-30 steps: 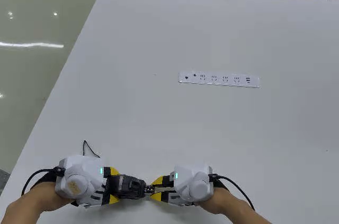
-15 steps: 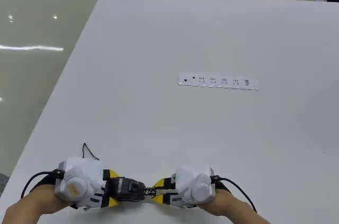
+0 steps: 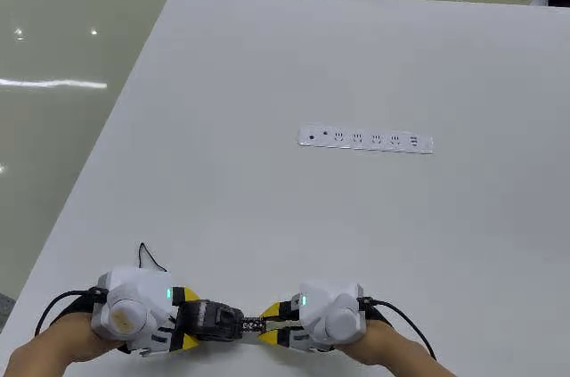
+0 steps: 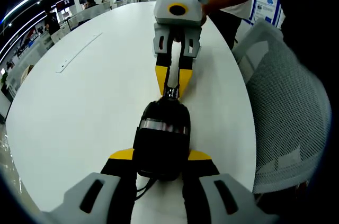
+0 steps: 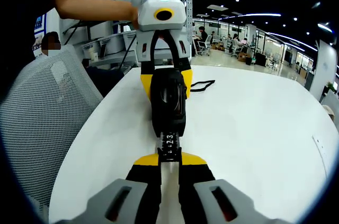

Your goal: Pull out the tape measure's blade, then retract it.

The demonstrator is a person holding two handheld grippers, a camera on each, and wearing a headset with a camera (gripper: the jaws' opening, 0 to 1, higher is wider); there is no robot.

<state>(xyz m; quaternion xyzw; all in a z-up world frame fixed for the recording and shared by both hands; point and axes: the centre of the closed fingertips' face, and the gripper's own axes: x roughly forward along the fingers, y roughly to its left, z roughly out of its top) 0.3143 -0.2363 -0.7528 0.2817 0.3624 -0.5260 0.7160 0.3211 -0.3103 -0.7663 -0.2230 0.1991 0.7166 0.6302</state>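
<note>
The black tape measure [image 3: 216, 319] lies low over the table's near edge, with my left gripper [image 3: 191, 317] shut on its case. In the left gripper view the case [image 4: 161, 136] sits between the yellow-tipped jaws [image 4: 161, 156]. My right gripper [image 3: 267, 323] faces it from the right, shut on the tip of the blade [image 3: 253, 324]. A short stretch of blade [image 5: 169, 142] with printed numbers runs from the case [image 5: 168, 97] to my right gripper [image 5: 169, 160]. Both grippers point at each other, a few centimetres apart.
A white power strip [image 3: 365, 139] lies mid-table beyond the grippers. A thin black cord [image 3: 150, 254] trails by the left gripper. The white table [image 3: 267, 83] stretches far ahead. A grey mesh chair [image 4: 286, 102] stands just off the near edge.
The gap between the two grippers has widened slightly, with a bit more blade showing out of the case. The head camera has shifted a little.
</note>
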